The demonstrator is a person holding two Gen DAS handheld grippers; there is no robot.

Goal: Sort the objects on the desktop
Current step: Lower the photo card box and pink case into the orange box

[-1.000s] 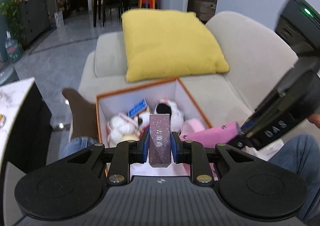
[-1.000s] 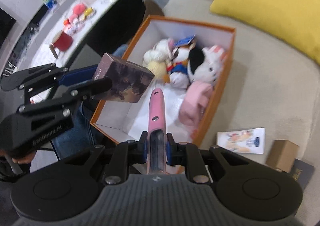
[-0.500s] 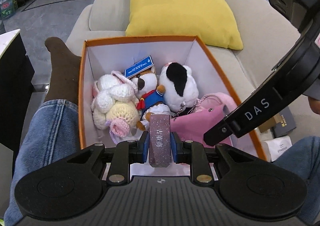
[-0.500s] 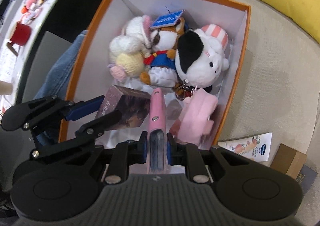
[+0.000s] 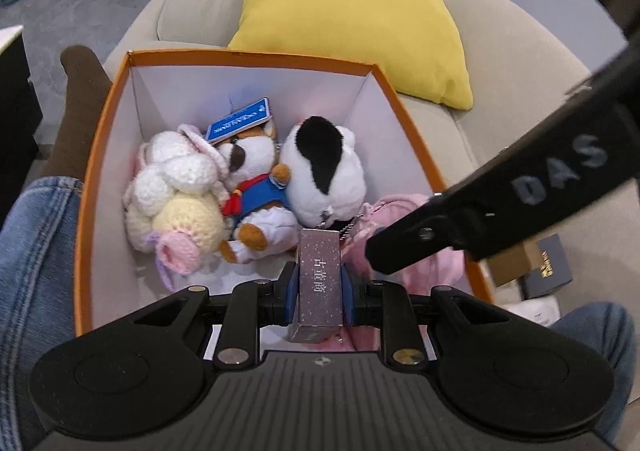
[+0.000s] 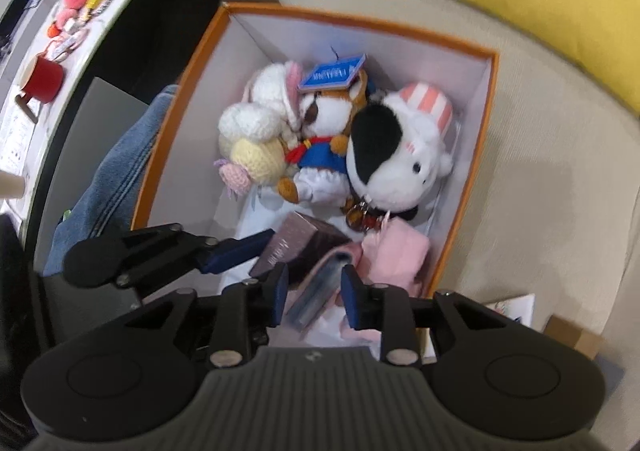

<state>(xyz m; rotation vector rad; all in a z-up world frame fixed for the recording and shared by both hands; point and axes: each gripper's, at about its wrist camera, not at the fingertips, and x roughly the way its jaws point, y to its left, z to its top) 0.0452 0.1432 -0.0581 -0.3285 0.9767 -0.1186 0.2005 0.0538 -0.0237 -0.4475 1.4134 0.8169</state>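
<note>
Orange box (image 6: 468, 187) on the sofa (image 6: 540, 179) is partly filled: crochet bunny (image 5: 176, 191), sailor plush (image 5: 256, 187) and black-white plush (image 5: 324, 171) sit along the far wall, pink pouch (image 6: 396, 259) at the near right corner.

Right gripper (image 6: 314, 293): jaws opening, pink notebook (image 6: 320, 291) tilted loose between them, no pad pressing, so prob. just let go into the box near edge.

Left gripper (image 5: 320, 289) is clamped on the purple carton (image 5: 320, 275), low inside the box by the near wall, not yet released.

Still outside on the sofa, right of the box: cardboard box (image 6: 576, 335), dark box (image 5: 548, 263), white carton (image 6: 516, 305). On the table (image 6: 24, 123): red mug (image 6: 42, 81) + small bits. Roughly half done, I'd judge.
</note>
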